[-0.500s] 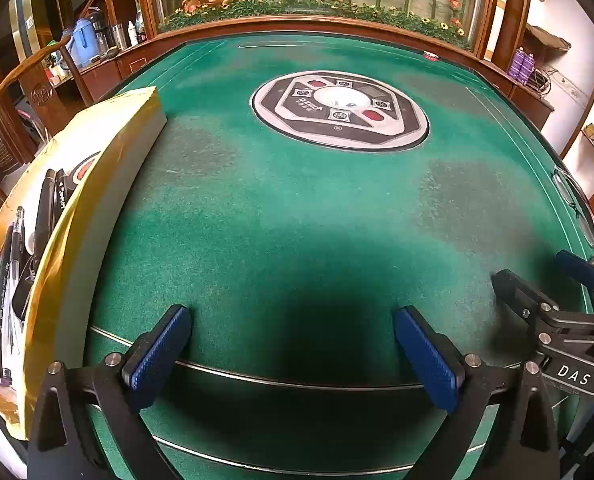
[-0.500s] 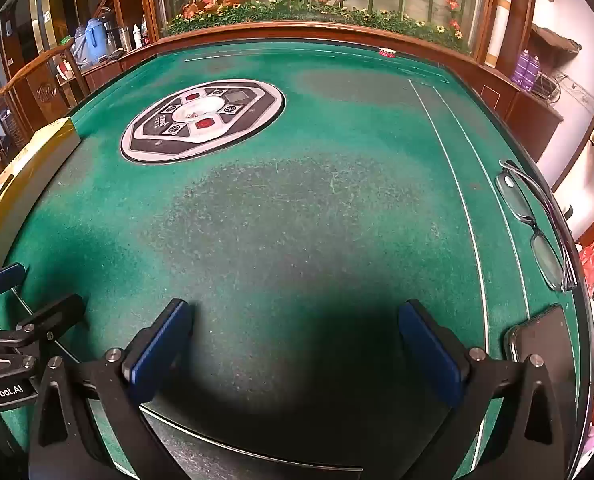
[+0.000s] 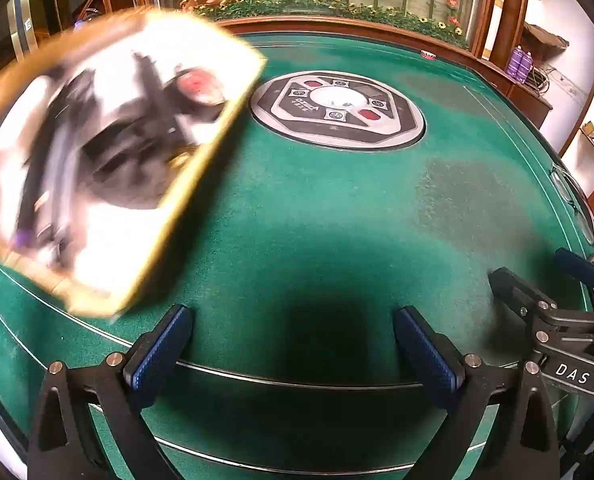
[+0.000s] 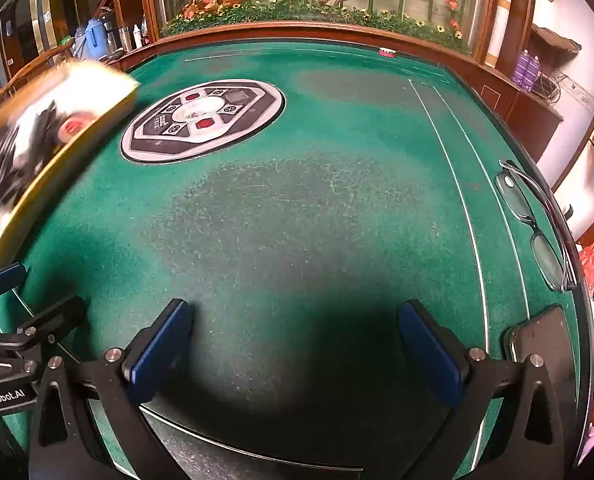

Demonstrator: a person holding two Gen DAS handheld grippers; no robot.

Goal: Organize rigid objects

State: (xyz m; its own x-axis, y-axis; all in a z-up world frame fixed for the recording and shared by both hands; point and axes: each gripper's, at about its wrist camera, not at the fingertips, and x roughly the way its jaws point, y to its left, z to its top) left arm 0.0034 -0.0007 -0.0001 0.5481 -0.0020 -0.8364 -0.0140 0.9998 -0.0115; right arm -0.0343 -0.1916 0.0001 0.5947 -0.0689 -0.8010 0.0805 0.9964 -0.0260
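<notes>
A gold-rimmed box (image 3: 109, 168) with pens and dark items inside is blurred and tilted up, lifted over the left of the green table; it also shows in the right wrist view (image 4: 45, 148). My left gripper (image 3: 293, 352) is open and empty, low over the near table edge. My right gripper (image 4: 295, 348) is open and empty beside it on the right. A pair of glasses (image 4: 537, 220) and a dark phone (image 4: 541, 340) lie at the table's right edge. Neither gripper touches the box.
A round grey control panel (image 3: 337, 110) sits in the table's centre (image 4: 297, 220). A wooden rim (image 4: 297, 32) and a planter with flowers bound the far side. Shelves with bottles stand at the far left and right.
The gold box has swung up and to the right, tilting so its inside faces the cameras, and is motion-blurred. Both grippers stayed open and nearly still.
</notes>
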